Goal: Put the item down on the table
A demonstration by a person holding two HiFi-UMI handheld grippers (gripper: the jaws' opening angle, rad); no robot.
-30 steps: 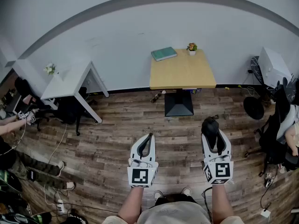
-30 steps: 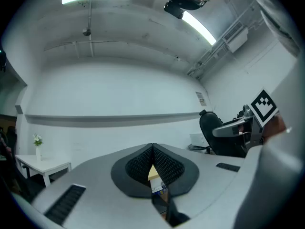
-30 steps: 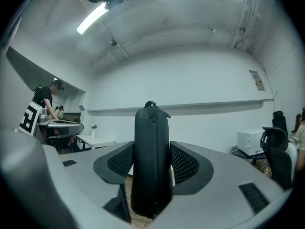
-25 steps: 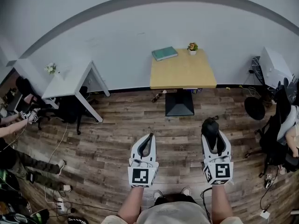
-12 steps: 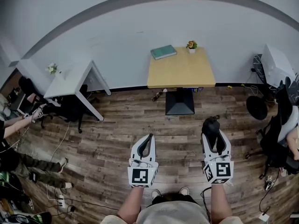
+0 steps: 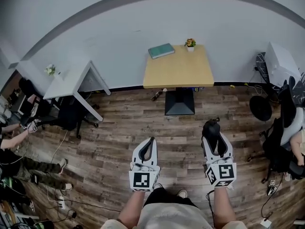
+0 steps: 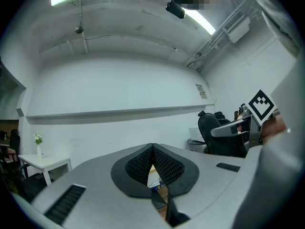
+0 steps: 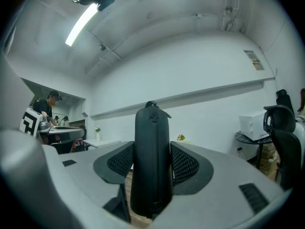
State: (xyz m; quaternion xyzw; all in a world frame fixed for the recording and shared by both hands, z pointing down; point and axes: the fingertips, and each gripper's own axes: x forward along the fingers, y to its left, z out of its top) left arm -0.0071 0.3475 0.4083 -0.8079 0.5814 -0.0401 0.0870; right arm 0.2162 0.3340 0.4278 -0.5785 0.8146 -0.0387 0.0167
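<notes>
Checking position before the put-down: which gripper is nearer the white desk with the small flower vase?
Left. The left gripper, jaws together, hangs to the right of the white desk; the right gripper, holding a black zippered case, is farther right.

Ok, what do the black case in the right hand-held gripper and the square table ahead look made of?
The black case: likely a matte semi-rigid shell, perhaps fabric-covered; a zipper seam runs up its middle. The square table: pale wood or wood-look laminate top, smooth; its dark pedestal is probably metal.
</notes>
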